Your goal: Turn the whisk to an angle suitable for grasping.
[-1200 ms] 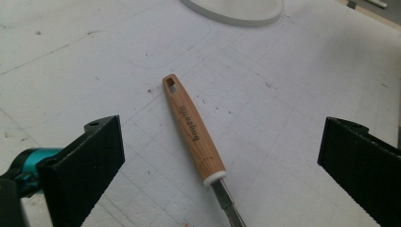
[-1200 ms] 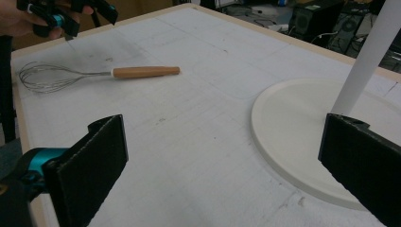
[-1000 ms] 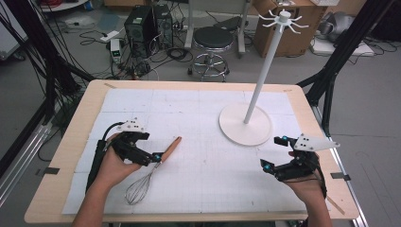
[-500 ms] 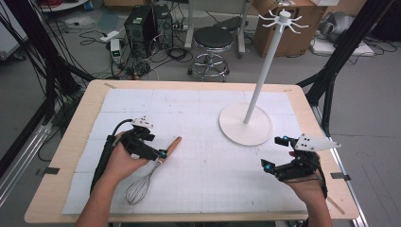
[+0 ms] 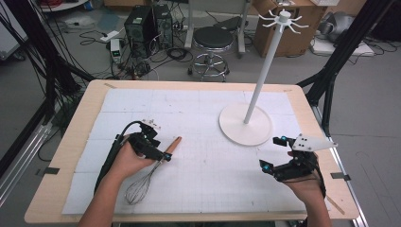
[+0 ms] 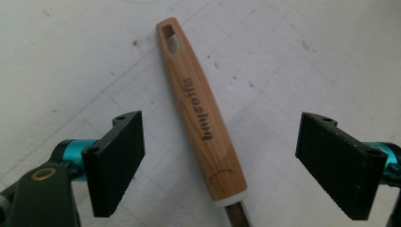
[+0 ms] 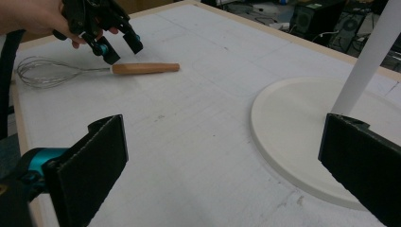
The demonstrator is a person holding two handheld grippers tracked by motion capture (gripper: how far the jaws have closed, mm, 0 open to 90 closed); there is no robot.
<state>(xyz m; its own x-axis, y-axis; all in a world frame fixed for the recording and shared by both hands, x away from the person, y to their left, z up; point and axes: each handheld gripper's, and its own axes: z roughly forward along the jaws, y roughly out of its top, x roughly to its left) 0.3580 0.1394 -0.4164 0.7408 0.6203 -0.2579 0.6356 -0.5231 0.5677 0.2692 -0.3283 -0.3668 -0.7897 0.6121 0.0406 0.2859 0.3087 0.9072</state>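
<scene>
A wooden-handled wire whisk [image 5: 151, 174] lies flat on the white mat [image 5: 213, 189].

We are in what looks like a lab. Beyond the table [image 5: 66, 142], at eleven o'clock, computer towers [image 5: 146, 21] sit among floor cables [image 5: 127, 66]; cardboard boxes [image 5: 288, 33] stand near one o'clock, a stool [image 5: 213, 42] at twelve.

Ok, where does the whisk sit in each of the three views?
High view: whisk lower left on the white mat, wooden handle pointing up-right, under the left gripper.
Left gripper view: its wooden handle lies centre frame between the open jaws, untouched.
Right gripper view: upper left, wire end leftmost.
Shared landmark: the wooden handle.
</scene>
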